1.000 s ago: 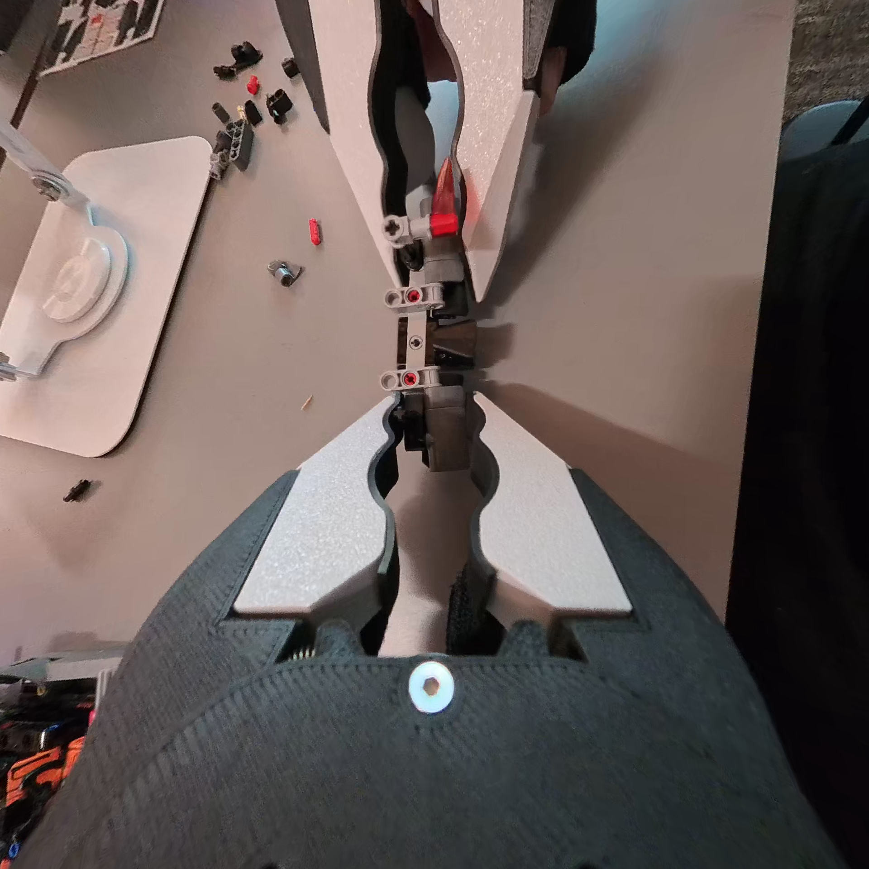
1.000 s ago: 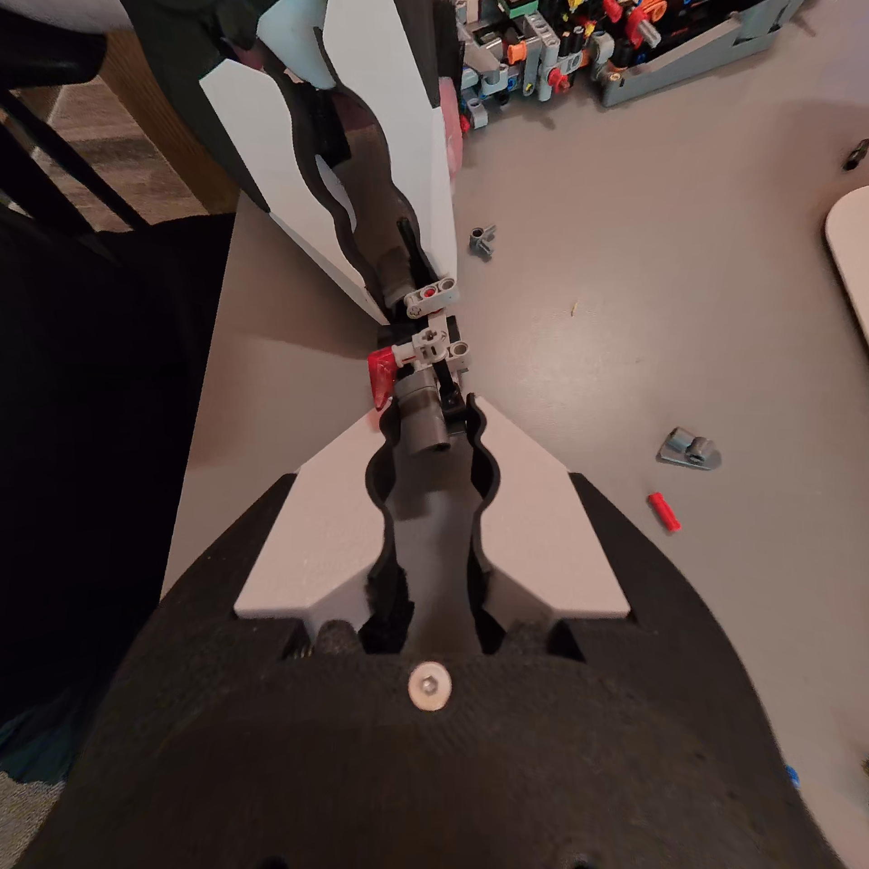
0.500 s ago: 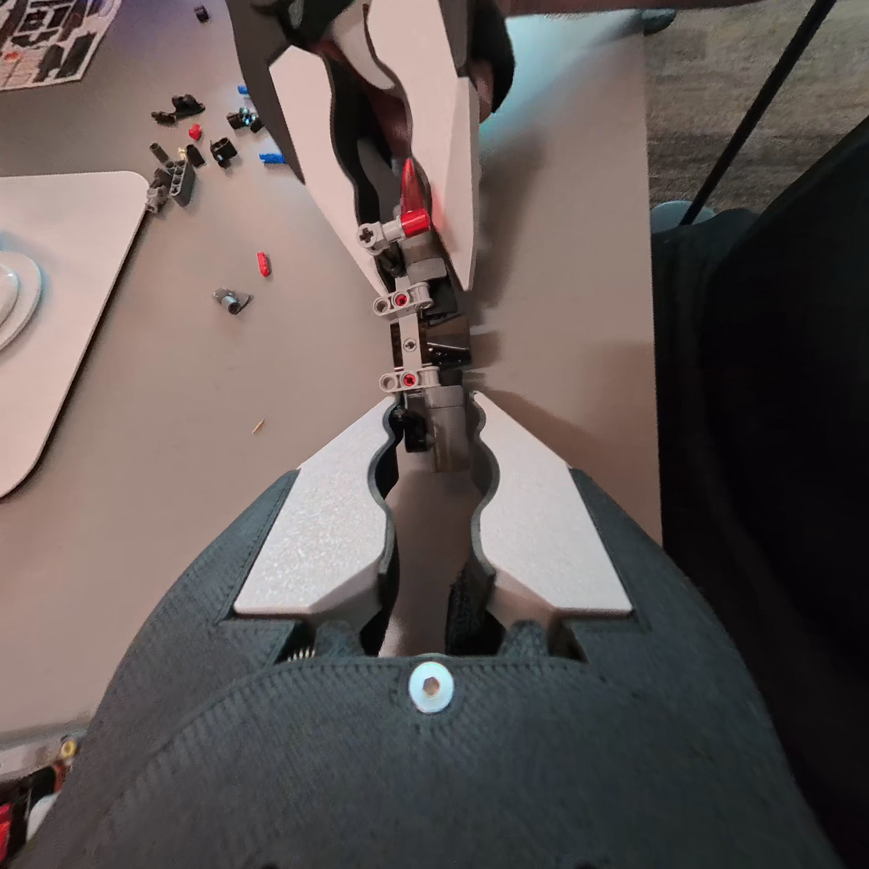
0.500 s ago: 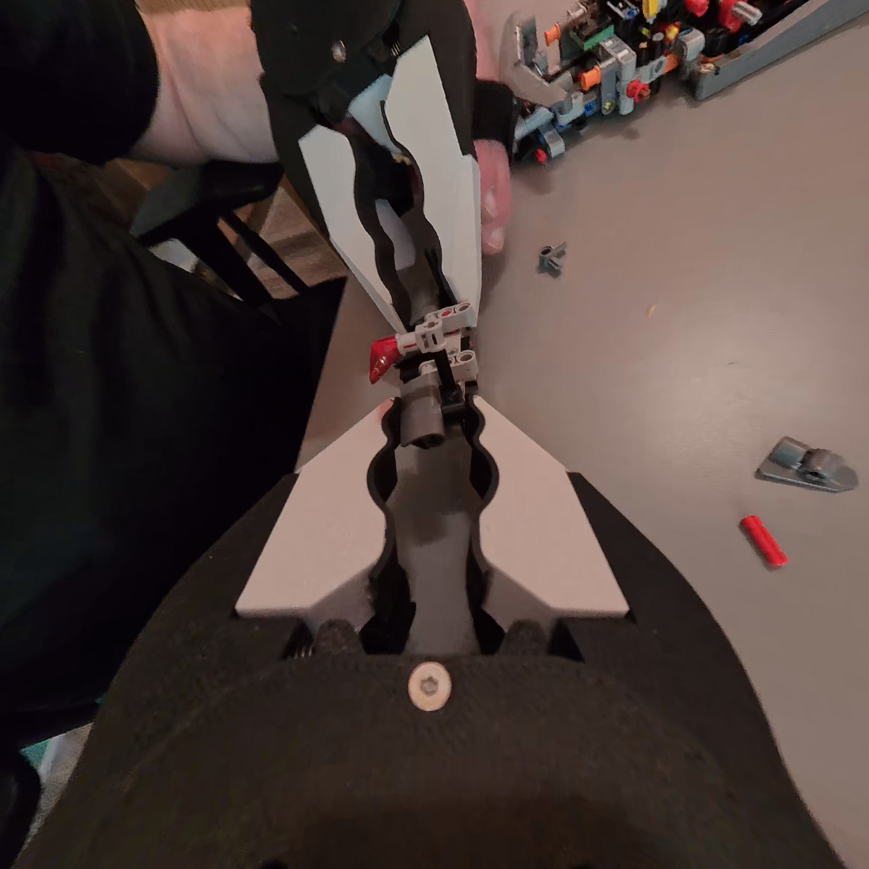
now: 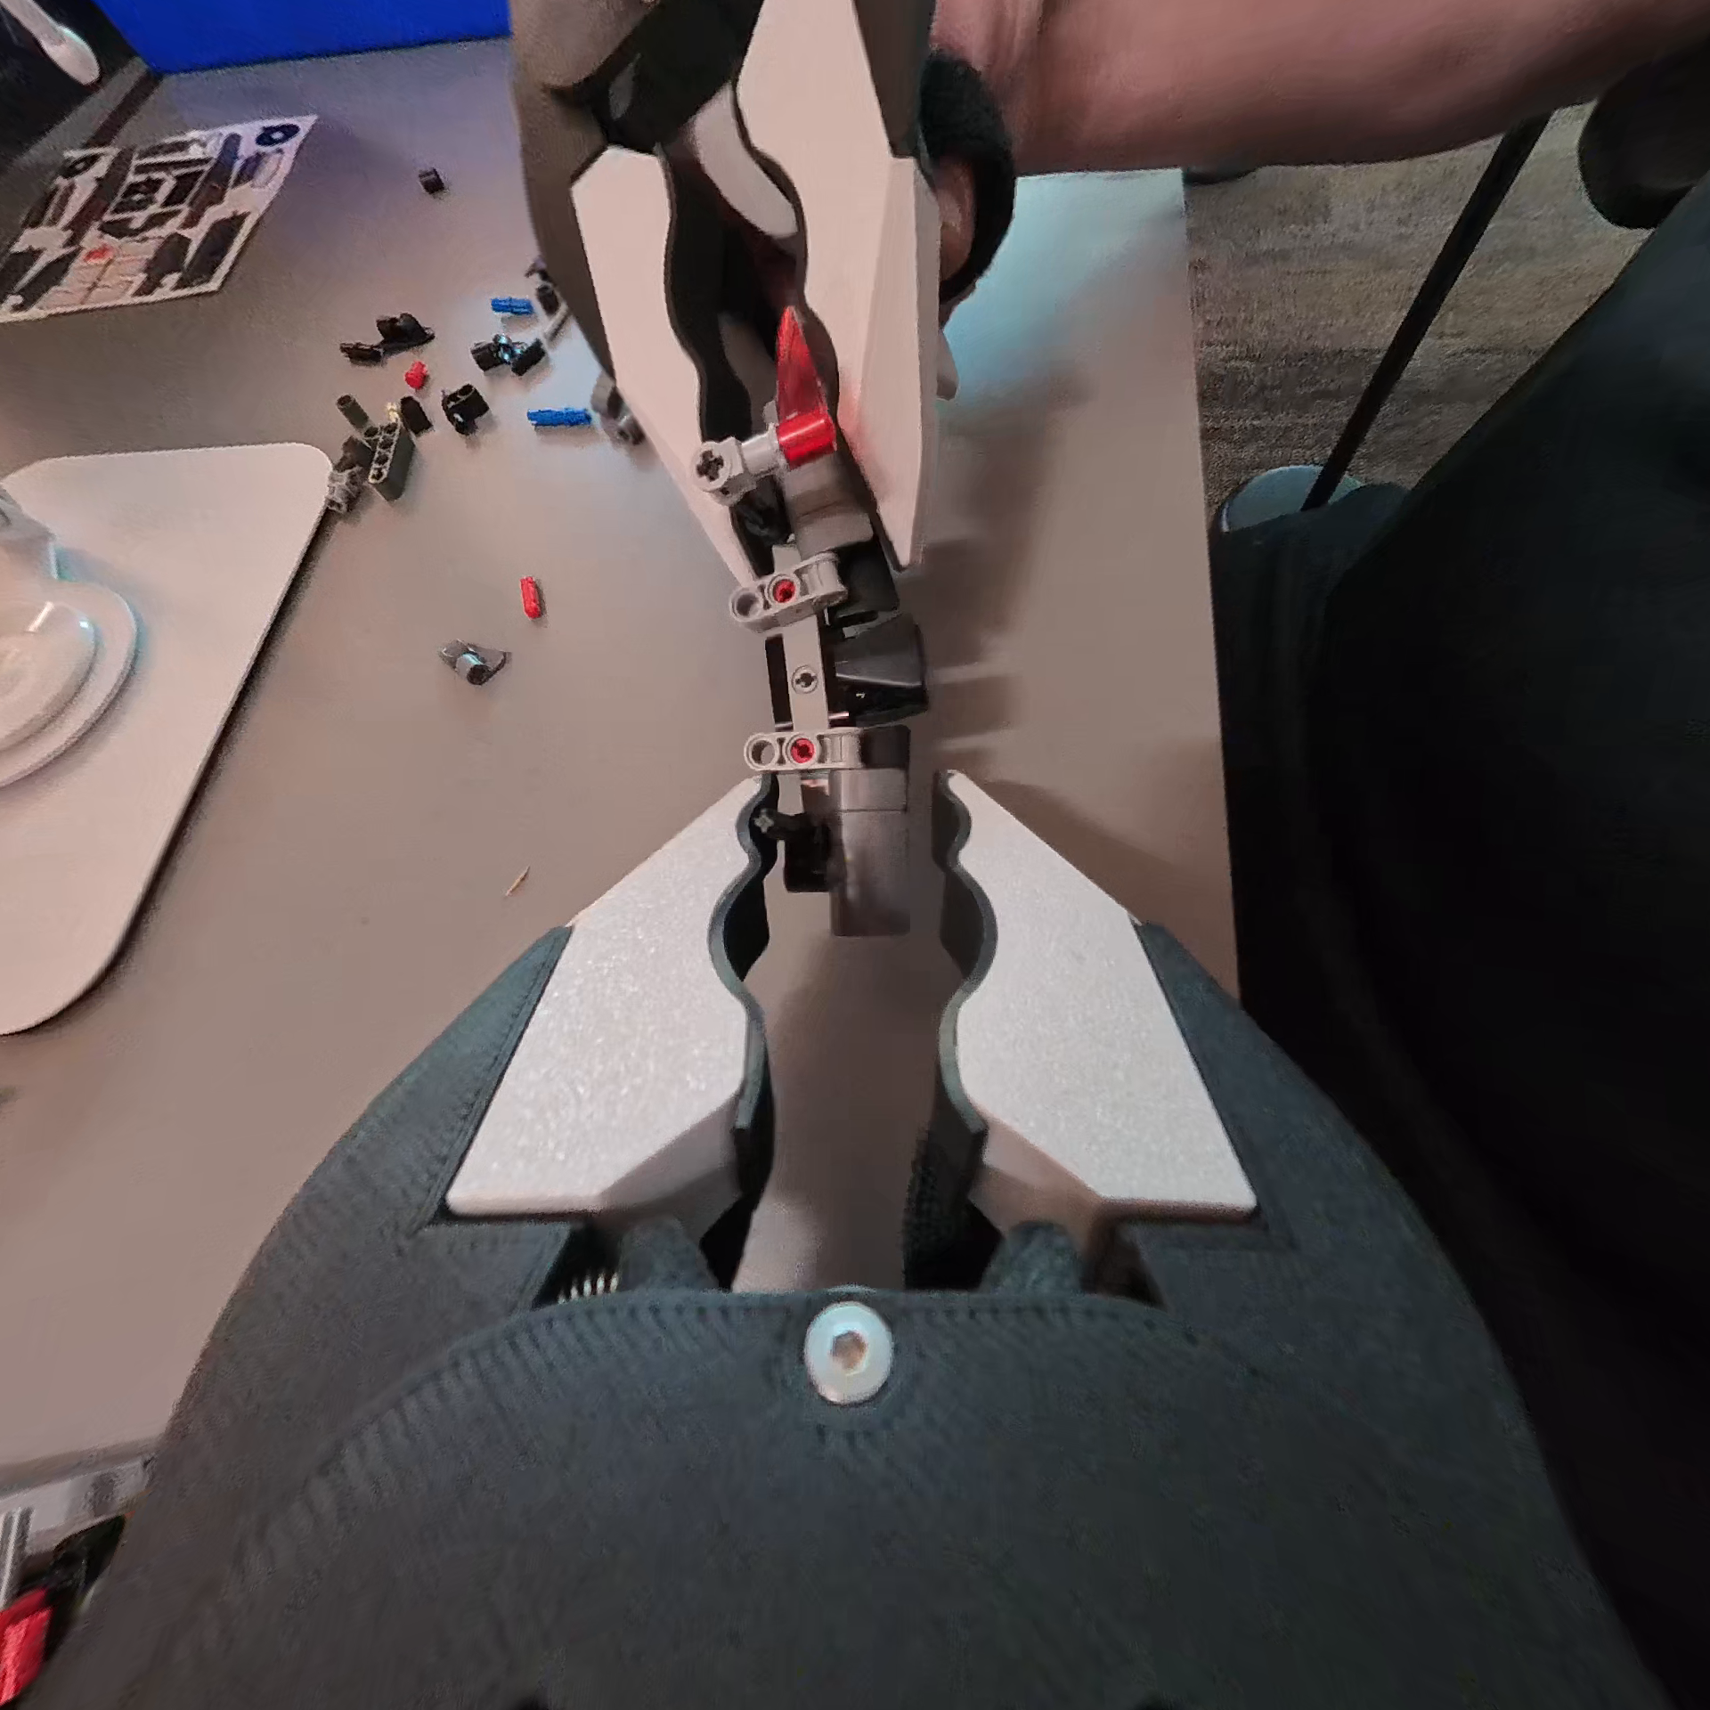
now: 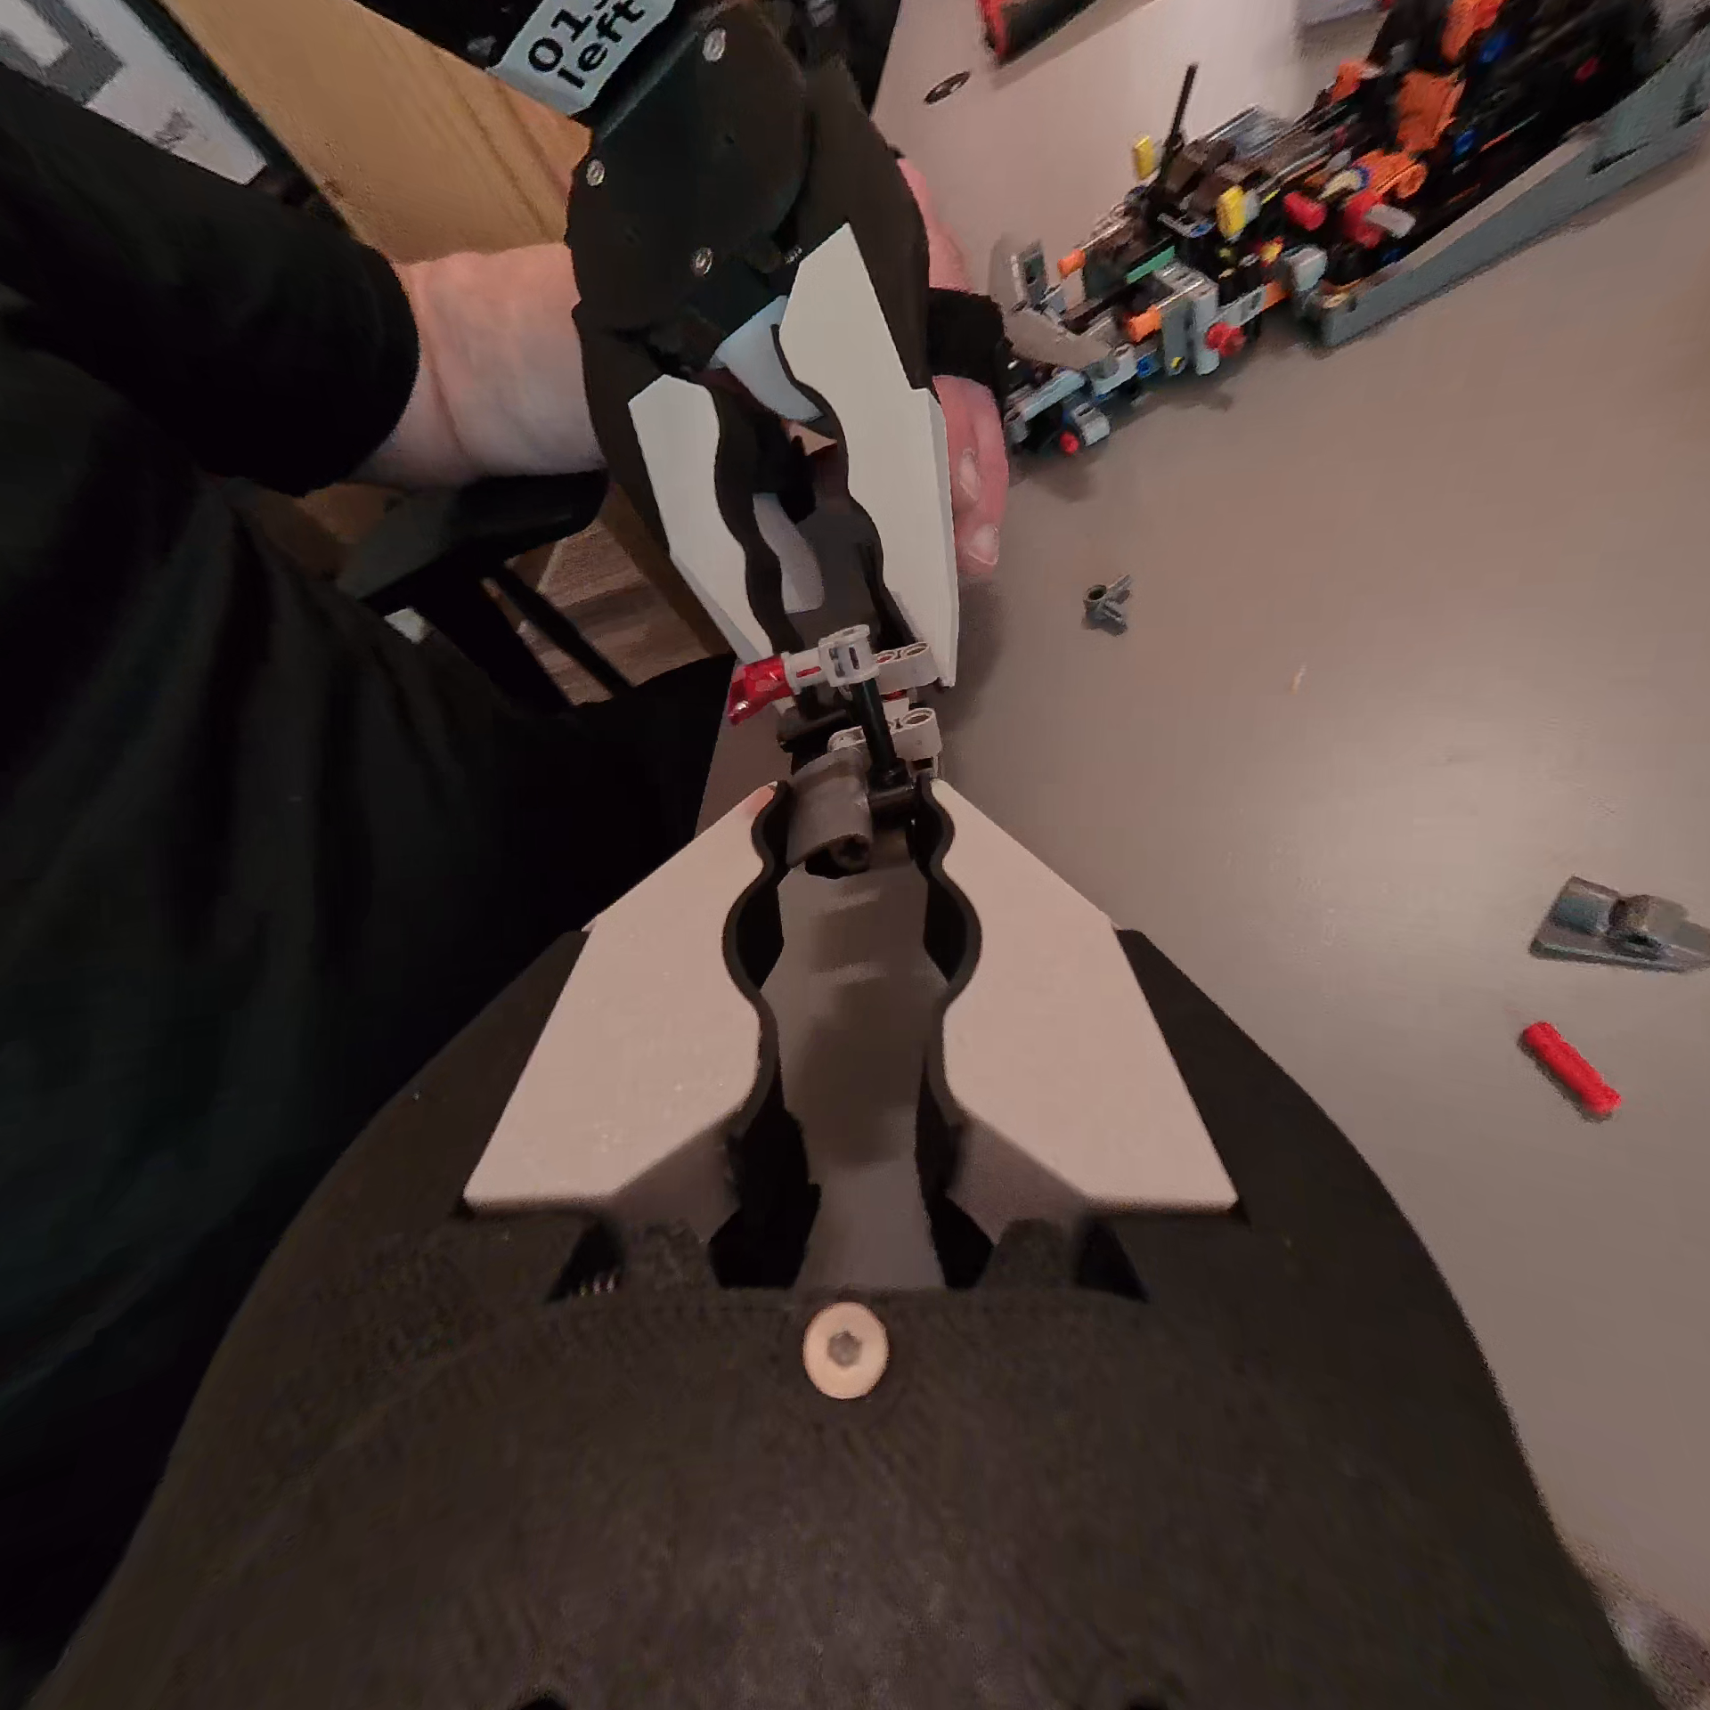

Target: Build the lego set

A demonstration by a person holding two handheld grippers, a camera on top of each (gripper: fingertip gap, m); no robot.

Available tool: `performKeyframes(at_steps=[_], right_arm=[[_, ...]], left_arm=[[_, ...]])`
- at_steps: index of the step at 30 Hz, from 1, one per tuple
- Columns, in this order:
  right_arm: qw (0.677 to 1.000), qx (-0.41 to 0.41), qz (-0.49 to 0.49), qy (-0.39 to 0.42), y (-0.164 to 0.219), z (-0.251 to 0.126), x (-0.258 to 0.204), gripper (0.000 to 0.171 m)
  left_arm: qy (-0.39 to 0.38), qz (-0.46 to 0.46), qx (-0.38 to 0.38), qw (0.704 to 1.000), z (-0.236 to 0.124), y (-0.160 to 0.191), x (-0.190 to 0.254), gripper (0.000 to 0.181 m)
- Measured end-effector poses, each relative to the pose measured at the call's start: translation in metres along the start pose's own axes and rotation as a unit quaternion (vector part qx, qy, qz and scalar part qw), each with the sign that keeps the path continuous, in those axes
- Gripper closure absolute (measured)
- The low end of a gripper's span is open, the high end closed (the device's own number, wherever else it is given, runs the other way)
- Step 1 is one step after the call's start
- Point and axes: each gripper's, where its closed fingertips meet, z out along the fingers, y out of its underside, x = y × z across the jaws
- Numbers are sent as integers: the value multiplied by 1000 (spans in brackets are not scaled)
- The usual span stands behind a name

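Observation:
A small lego sub-assembly [image 5: 805, 680] of grey beams, black parts and red pins hangs above the grey table, held at both ends. My left gripper [image 5: 851, 786] is shut on its near dark grey block. My right gripper [image 5: 824, 546] comes in from the far side and is shut on the end with the clear red spike [image 5: 798, 370]. In the right wrist view my right gripper [image 6: 847, 796] clamps a grey cylinder part of the assembly [image 6: 888, 731]. There my left gripper [image 6: 861, 662] holds the far end, and the red spike [image 6: 754, 689] points left.
Loose black, red and blue pieces [image 5: 407, 416] lie at the back left, near a sticker sheet [image 5: 139, 217] and a white board [image 5: 139, 648]. A large part-built model [image 6: 1295, 259], a grey wedge [image 6: 1619, 935] and a red pin [image 6: 1570, 1064] lie on the table. The table edge [image 5: 1203, 648] is close. My left and right fingertips are right by each other. The large part-built model [image 6: 1295, 259] is about equally far from each gripper, around 20 cm.
Both grippers have turned and tilted together with the assembly still held between them. The right wrist view now looks higher, showing the person's arm and more of the big model.

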Motion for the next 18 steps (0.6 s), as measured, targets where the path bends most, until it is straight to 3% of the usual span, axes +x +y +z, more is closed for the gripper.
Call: performKeyframes(at_steps=[10, 18], right_arm=[[983, 1, -62, 174, 17, -1, -13, 148], [980, 24, -83, 178, 12, 5, -24, 148]], left_arm=[[-22, 25, 2, 999, -4, -13, 5, 130], [-24, 59, -11, 998, 11, -15, 14, 126]])
